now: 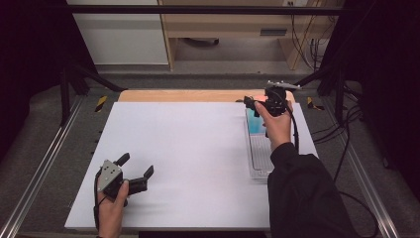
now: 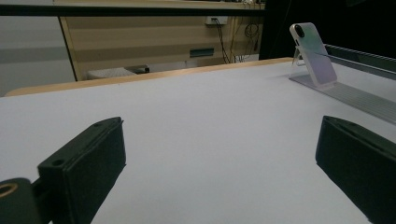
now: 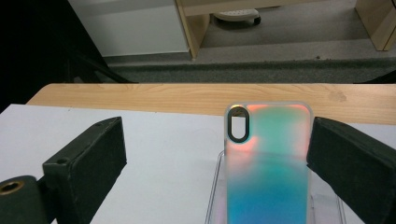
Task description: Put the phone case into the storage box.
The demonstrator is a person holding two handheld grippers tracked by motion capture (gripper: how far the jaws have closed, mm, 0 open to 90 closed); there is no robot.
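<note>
An iridescent phone case [image 3: 268, 163] with an oval camera hole stands tilted on a clear plastic stand [image 1: 260, 158] at the right of the white table [image 1: 188, 158]. My right gripper [image 3: 217, 140] is open around the case's top: the right jaw sits close against its right edge, while the left jaw is well clear. In the high view that gripper [image 1: 252, 105] hovers over the case [image 1: 256, 124] at the far right. My left gripper [image 1: 136, 164] rests open and empty near the front left; its own view [image 2: 222, 140] shows the case [image 2: 314, 53] far off at the right.
A wooden strip [image 1: 178, 95] runs along the table's far edge. Metal rails [image 1: 44, 163] flank both sides. Beyond the table are a white cabinet [image 1: 121, 34], a wooden desk [image 1: 233, 25] and hanging cables [image 1: 312, 44].
</note>
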